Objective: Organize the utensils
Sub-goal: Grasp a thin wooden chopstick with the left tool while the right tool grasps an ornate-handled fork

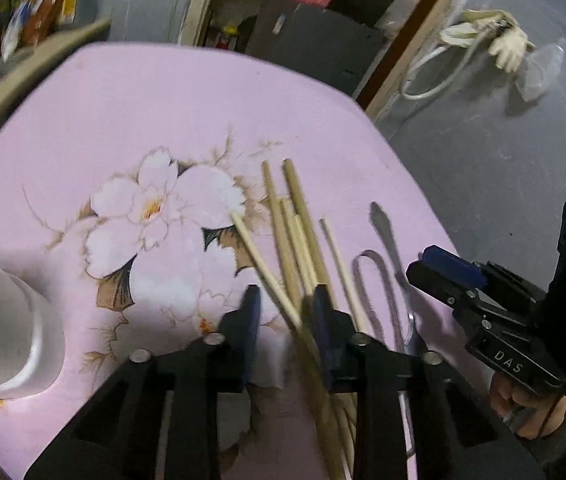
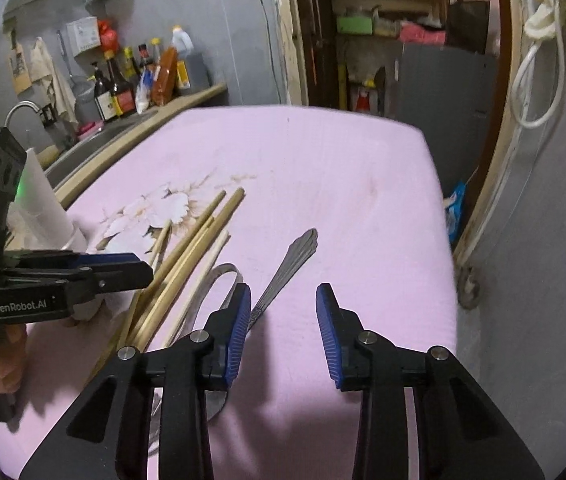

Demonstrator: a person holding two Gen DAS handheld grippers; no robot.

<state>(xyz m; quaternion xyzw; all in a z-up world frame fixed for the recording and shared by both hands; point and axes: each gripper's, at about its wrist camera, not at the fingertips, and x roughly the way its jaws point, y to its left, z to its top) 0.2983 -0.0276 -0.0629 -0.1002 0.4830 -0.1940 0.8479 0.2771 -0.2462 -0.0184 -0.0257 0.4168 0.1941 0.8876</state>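
Several wooden chopsticks [image 1: 295, 224] lie fanned on the pink flowered tablecloth [image 1: 155, 96]. My left gripper [image 1: 286, 300] hangs low over their near ends. Its jaws stand a little apart around the sticks, with cloth showing between the left pad and the wood. Right of the sticks lie a pale looped strip [image 1: 367, 264] and a metal utensil handle [image 1: 387, 236]. In the right wrist view my right gripper [image 2: 283, 300] is open over bare cloth, with the metal handle [image 2: 295, 256] just beside its left finger. The chopsticks [image 2: 199, 240] run under the left gripper [image 2: 143, 272] there.
A white cup-like holder [image 1: 23, 340] stands at the table's left. Behind it are a sink with a tap [image 2: 23, 108] and bottles [image 2: 123, 84] on a counter. The table's right edge [image 2: 439, 220] drops to a grey floor beside a door frame.
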